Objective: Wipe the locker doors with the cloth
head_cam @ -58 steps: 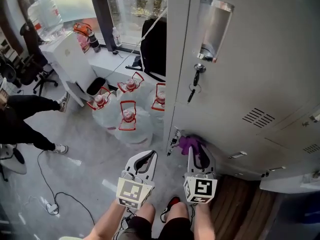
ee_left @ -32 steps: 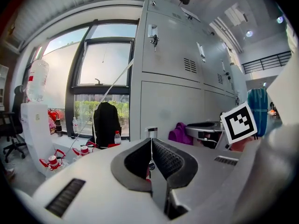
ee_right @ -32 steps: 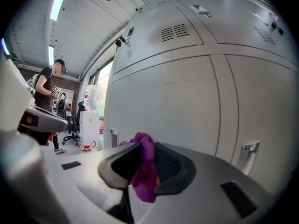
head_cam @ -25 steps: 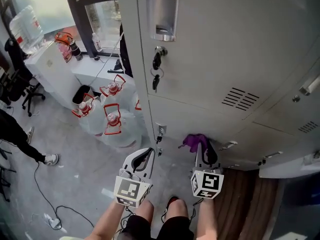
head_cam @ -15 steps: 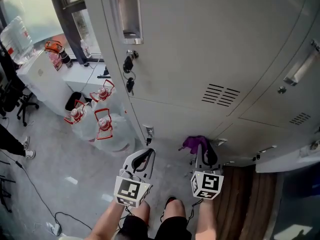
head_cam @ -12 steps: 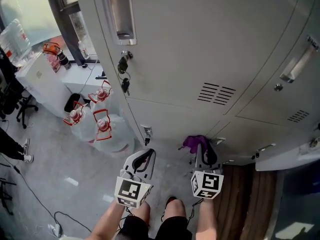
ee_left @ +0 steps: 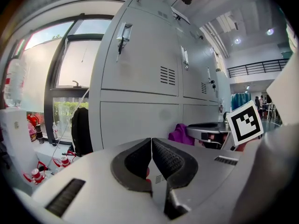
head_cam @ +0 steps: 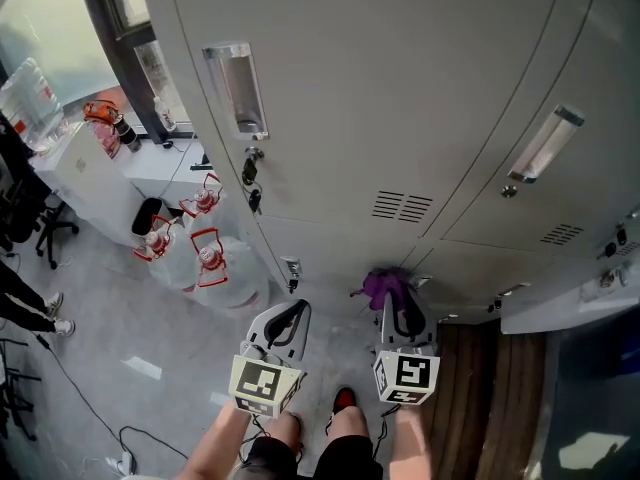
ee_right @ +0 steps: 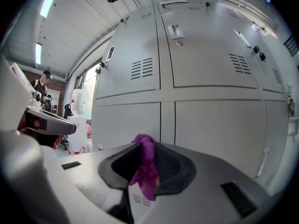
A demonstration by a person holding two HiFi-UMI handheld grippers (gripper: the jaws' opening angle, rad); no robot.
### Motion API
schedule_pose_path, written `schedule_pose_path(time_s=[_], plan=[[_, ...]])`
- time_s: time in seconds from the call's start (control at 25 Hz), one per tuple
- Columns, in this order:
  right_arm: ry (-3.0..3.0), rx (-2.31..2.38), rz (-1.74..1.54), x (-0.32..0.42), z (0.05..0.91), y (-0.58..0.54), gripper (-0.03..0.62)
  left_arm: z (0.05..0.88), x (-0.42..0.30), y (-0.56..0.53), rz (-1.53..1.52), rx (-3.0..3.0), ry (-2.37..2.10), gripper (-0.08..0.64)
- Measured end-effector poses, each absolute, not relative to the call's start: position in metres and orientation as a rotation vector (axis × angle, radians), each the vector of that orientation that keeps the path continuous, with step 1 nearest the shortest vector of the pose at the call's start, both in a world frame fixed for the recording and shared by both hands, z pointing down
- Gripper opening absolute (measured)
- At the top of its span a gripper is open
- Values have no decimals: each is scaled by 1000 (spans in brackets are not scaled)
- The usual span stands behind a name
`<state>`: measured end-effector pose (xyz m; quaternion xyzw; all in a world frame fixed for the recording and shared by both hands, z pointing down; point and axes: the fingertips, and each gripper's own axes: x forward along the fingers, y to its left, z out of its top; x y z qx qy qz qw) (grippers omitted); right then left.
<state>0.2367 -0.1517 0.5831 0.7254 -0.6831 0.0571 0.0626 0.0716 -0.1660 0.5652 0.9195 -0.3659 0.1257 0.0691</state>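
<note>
Grey metal locker doors (head_cam: 400,98) fill the upper head view, with recessed handles (head_cam: 231,86) and vent slots. A purple cloth (head_cam: 383,288) is pinched in my right gripper (head_cam: 396,306), held low in front of the lower doors (ee_right: 210,125); the cloth (ee_right: 145,164) bunches between its pads. My left gripper (head_cam: 290,318) is beside it to the left, shut with nothing between the jaws, pointing toward the lockers (ee_left: 140,78). The cloth (ee_left: 182,133) also shows past the left gripper (ee_left: 152,153).
Keys (head_cam: 250,168) hang from a lock on the left door. Several large water bottles (head_cam: 205,258) stand on the floor at the locker's left corner, by a white cabinet (head_cam: 90,168) and window. A cable (head_cam: 60,388) lies on the floor. Wooden flooring (head_cam: 500,398) lies at right.
The head view has swung upward and rightward along the lockers, bringing higher doors and a second handle into sight. Both grippers keep their places, the right still holding the cloth.
</note>
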Motion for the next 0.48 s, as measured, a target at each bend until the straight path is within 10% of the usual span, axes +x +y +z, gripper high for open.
schedule_pose_path(time_s=[0.48], plan=[[-2064, 2230, 124, 214, 434, -104, 95, 415, 54, -137, 310, 2834, -1090, 26]])
